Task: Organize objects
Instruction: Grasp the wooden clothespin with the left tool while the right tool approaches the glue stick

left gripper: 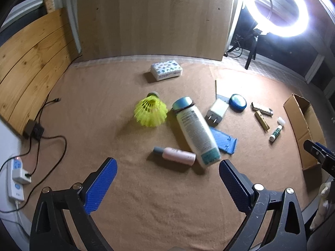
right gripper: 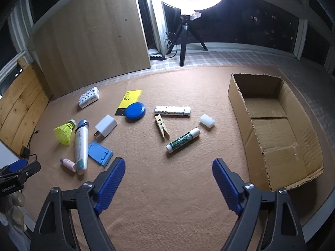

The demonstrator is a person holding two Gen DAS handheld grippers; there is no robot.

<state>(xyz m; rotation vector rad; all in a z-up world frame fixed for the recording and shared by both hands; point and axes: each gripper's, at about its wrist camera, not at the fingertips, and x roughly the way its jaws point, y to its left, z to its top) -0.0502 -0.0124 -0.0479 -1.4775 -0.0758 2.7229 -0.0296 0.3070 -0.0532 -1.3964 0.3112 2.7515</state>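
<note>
Loose objects lie on a tan mat. A yellow shuttlecock [left gripper: 151,111] [right gripper: 63,132], a white lotion bottle [left gripper: 196,130] [right gripper: 81,146], a small pink bottle [left gripper: 174,153] [right gripper: 68,164], a white charger [left gripper: 216,112] [right gripper: 105,127], a blue flat holder [left gripper: 224,140] [right gripper: 100,153], a blue round tin [left gripper: 237,102] [right gripper: 135,111], a clothespin [right gripper: 161,127], a glue stick [right gripper: 182,140] with its cap [right gripper: 207,121] off, and a tissue pack [left gripper: 166,70] [right gripper: 89,96]. An empty cardboard box [right gripper: 272,129] stands at right. My left gripper [left gripper: 167,169] is open, hovering before the bottles. My right gripper [right gripper: 168,170] is open, empty, before the glue stick.
A ring light on a tripod [right gripper: 184,33] stands behind the mat. A wooden board [right gripper: 90,41] leans at the back. A power strip [left gripper: 15,179] and cables [left gripper: 50,144] lie left of the mat. A yellow card [right gripper: 130,99] lies under the tin.
</note>
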